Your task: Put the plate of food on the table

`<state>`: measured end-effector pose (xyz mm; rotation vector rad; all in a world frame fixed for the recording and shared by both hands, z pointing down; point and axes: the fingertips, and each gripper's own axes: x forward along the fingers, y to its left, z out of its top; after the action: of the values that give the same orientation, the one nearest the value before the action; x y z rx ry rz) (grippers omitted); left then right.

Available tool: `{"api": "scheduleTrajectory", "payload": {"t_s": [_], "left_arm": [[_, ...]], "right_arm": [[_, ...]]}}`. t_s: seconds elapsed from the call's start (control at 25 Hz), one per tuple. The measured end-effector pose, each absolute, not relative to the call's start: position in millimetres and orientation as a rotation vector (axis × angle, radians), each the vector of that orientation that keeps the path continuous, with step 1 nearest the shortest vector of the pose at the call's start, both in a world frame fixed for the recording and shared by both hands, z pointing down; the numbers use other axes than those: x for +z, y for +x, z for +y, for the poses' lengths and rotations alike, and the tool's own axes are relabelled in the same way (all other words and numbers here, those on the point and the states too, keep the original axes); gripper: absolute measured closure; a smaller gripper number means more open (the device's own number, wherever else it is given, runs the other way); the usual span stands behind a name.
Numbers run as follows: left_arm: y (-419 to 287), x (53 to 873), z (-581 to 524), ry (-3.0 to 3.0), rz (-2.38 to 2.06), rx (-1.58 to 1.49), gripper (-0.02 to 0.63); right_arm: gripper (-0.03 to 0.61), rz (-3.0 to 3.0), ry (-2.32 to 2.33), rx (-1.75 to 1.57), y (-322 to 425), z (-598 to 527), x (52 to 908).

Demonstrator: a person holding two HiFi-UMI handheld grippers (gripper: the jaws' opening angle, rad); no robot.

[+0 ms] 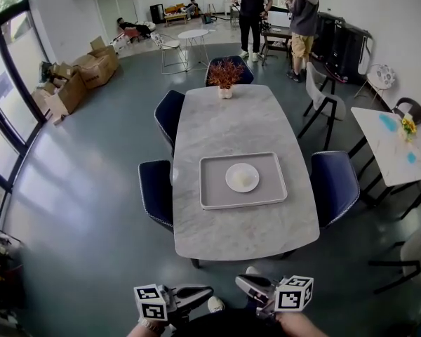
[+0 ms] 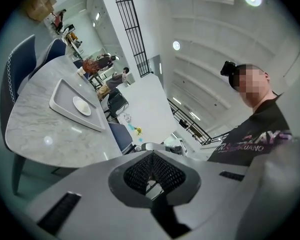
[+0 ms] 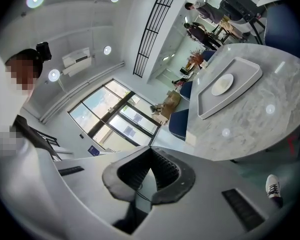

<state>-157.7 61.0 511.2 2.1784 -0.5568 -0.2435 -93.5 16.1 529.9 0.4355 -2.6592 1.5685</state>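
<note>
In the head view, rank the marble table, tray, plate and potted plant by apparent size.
1. marble table
2. tray
3. plate and potted plant look alike. The plant stands farther away, so I leave them unranked.

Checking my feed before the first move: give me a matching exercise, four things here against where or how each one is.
Things:
1. plate
2. tray
3. potted plant
4. left gripper

Places or states:
A. at the far end of the table
B. shut, empty, short of the table
C. on the tray
D. in the middle of the table

Pairs: 1-C; 2-D; 3-A; 4-B
</note>
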Motion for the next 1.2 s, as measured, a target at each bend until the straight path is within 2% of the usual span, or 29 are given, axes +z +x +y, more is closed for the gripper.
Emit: {"api": "scheduleTrajectory", "payload": {"t_s": [0.56, 1.2], "left_arm": [[-159, 523, 98, 2.134, -0.533, -0.202, 0.604], [-159, 513, 90, 2.163, -0.633, -0.176, 0.606]], "right_arm": [[0.568, -2.651, 0.479, 1.535, -101, 74, 532], [0.568, -2.680, 0.490, 1.426, -95, 79, 524]]}}
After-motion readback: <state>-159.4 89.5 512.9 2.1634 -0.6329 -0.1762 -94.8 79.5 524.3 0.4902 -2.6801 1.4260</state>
